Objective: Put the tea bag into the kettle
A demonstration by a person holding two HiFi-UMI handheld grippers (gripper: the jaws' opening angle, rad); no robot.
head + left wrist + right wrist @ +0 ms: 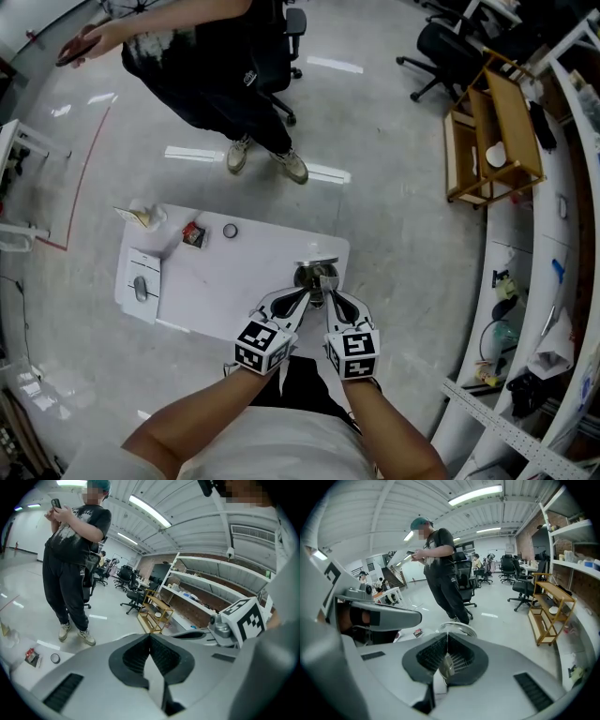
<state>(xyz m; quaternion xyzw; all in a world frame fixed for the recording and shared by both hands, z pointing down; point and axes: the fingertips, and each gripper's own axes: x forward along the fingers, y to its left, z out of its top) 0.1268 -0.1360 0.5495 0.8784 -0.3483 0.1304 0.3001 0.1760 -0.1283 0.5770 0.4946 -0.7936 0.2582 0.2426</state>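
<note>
Left tongs (306,293) (150,638) and right tongs (329,287) (446,642) are held side by side at the near right corner of the white rectangular bench (246,274), tips converging. In the left gripper view the dark ribbed pads (132,657) are seen clenched, with a pale, thin strip of the tea bag (153,673) pinched between them. In the right gripper view the pads (464,656) are likewise pressed together, and a small crinkled piece with a slight sheen, taken as part of the same tea bag (446,665), is caught in the grip. In the head view the tea bag (325,279) shows only as a small pale sliver between the two tips, just above the round, shiny metal kettle (312,273) (457,629), whose open rim stands directly beyond the tongs. The tea bag is noted as outside the kettle, held by both tongs. Recorded on the far left part of the bench, well apart from the kettle: a grey computer mouse (141,289) on a white pad, a small red and black packet (193,234), a small grey ring (230,231) and a crumpled pale wrapper (142,217). A person in dark clothes (211,66) is seen standing on the floor beyond the bench, holding a small device in both hands. A light wooden shelf cart (494,131) is seen at the right by the wall shelving.
</note>
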